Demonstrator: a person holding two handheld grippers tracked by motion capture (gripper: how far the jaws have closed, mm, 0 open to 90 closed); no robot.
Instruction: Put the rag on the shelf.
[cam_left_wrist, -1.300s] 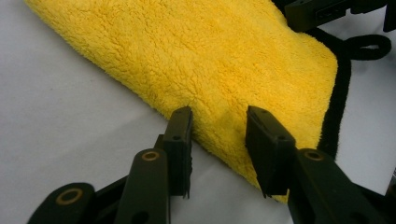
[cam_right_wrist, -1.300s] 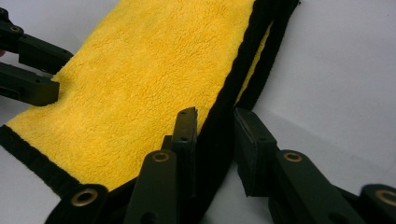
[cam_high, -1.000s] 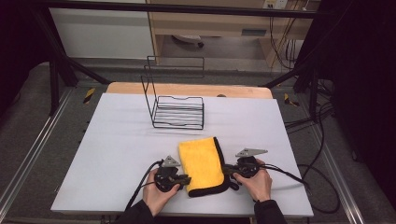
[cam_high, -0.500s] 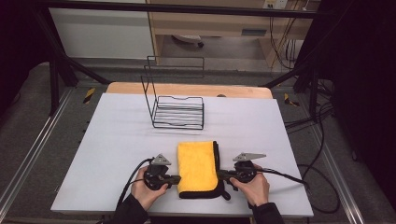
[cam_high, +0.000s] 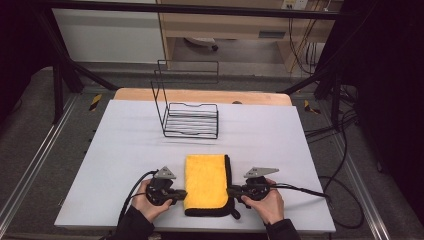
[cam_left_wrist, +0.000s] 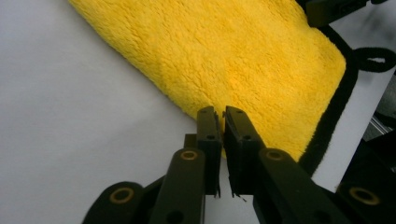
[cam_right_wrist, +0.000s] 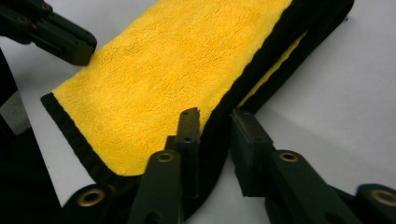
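A folded yellow cloth (cam_high: 206, 182) with a black border lies flat near the table's front edge, between both grippers. My left gripper (cam_high: 181, 194) points at its left edge. In the left gripper view the jaws (cam_left_wrist: 221, 114) have just been opening and stand a narrow slit apart at the cloth's (cam_left_wrist: 233, 60) edge. My right gripper (cam_high: 231, 190) is at the right edge. Its jaws (cam_right_wrist: 215, 116) have just been opening too and straddle the cloth's (cam_right_wrist: 163, 79) black border without pressing it.
A black wire rack (cam_high: 190, 117) stands upright farther back on the white table (cam_high: 125, 150). Cables trail from both grippers toward the front and right. A black loop (cam_left_wrist: 373, 59) sticks out at the cloth's near right corner. The wooden table edge lies behind the rack.
The cloth lay skewed a second ago and now lies square to the table. My left hand has shifted slightly left. Both pairs of jaws have let go of the cloth's edges.
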